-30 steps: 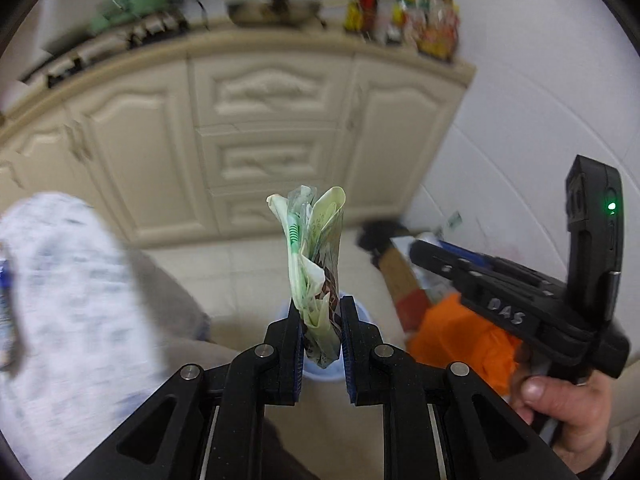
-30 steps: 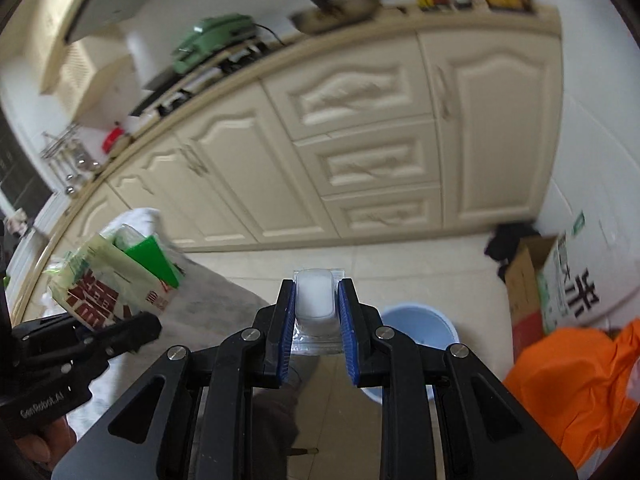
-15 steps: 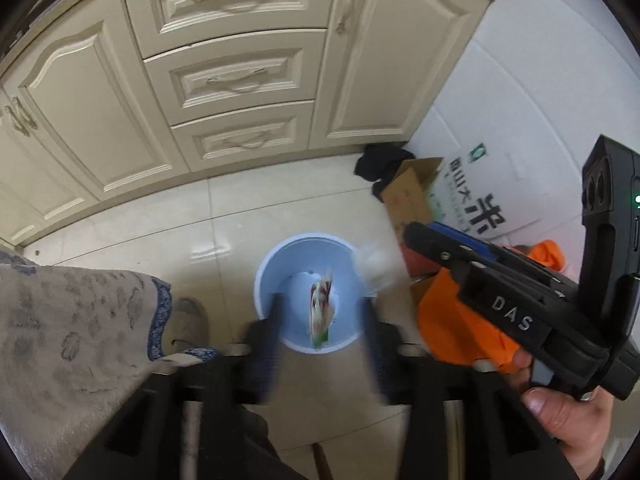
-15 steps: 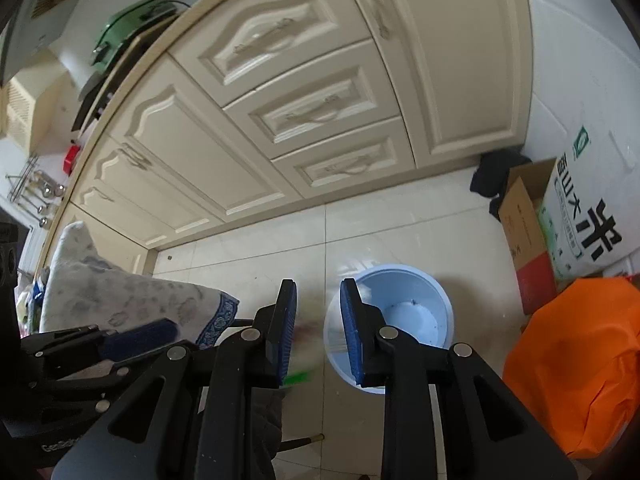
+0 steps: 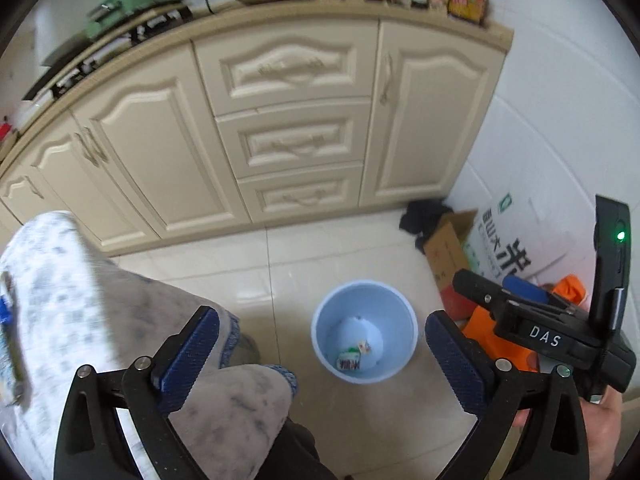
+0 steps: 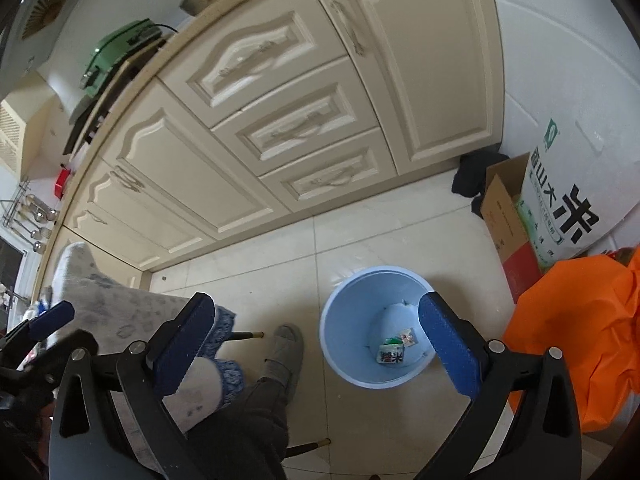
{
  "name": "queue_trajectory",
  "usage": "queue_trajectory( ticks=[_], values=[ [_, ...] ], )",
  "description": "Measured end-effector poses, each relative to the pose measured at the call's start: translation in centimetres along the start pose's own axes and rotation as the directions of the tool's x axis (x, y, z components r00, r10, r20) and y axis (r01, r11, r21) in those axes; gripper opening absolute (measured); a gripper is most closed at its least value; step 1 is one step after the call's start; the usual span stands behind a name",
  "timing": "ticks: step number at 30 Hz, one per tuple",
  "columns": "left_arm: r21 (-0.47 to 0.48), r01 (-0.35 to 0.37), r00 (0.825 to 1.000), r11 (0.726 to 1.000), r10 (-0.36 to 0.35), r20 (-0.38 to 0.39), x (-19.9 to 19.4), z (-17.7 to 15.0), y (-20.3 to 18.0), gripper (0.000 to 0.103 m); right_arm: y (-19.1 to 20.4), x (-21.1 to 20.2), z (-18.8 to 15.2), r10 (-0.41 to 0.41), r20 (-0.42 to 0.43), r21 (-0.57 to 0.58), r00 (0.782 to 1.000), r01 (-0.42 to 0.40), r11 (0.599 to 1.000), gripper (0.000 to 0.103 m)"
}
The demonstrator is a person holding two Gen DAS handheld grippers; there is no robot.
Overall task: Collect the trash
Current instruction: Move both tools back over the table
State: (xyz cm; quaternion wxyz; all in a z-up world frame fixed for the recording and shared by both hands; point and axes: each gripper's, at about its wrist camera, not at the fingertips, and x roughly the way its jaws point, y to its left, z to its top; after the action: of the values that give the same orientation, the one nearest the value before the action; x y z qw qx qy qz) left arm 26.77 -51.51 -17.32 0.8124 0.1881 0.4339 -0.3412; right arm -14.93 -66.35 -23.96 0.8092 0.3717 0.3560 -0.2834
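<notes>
Below you, the round pale-blue plastic bin [image 5: 364,330] stands on glossy cream floor tiles [image 6: 372,236], with bare floor on the cabinet side and an orange bag [image 6: 592,344] just beside it on the other. Your left hand-held gripper [image 5: 322,354] and right hand-held gripper [image 6: 316,338] are both opening wide, nothing between their ribbed blue pads. Two crumpled printed wrappers [image 6: 394,350] lie flat on the bin's bottom.

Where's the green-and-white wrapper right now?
In both wrist views the crumpled green-and-white wrapper lies at the bottom of the round light-blue plastic bin on the tiled floor, beside a smaller scrap.
</notes>
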Motion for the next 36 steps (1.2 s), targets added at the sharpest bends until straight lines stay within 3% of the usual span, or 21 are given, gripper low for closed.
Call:
queue_trajectory(
  ticks=[9,12,20,31,36],
  values=[
    [-0.097,0.013,0.983,0.995,0.005,0.181,-12.0,-5.7,4.0,0.102,8.0,-6.5,-0.5,0.058,0.099,-0.112,0.993,-0.046,0.993,0.103],
    [-0.134,0.004,0.97,0.991,0.029,0.241,-18.3,-10.3,5.8,0.102,11.6,-8.5,-1.0,0.1,0.124,-0.167,0.987,-0.079,0.983,0.103],
    [-0.236,-0.064,0.923,0.97,0.148,0.356,-28.5,-20.2,8.5,0.102,21.8,-12.2,-4.0,0.208,0.149,-0.336,0.967,-0.149,0.93,0.103],
    [-0.38,-0.17,0.865,0.909,0.323,0.384,-36.3,-31.3,11.5,0.102,33.3,-13.4,-10.2,0.317,0.078,-0.539,0.945,-0.228,0.811,0.103],
    [-0.454,-0.213,0.852,0.865,0.392,0.347,-37.8,-35.3,12.7,0.102,37.0,-12.6,-12.3,0.323,0.043,-0.607,0.946,-0.232,0.76,0.103]
  ],
)
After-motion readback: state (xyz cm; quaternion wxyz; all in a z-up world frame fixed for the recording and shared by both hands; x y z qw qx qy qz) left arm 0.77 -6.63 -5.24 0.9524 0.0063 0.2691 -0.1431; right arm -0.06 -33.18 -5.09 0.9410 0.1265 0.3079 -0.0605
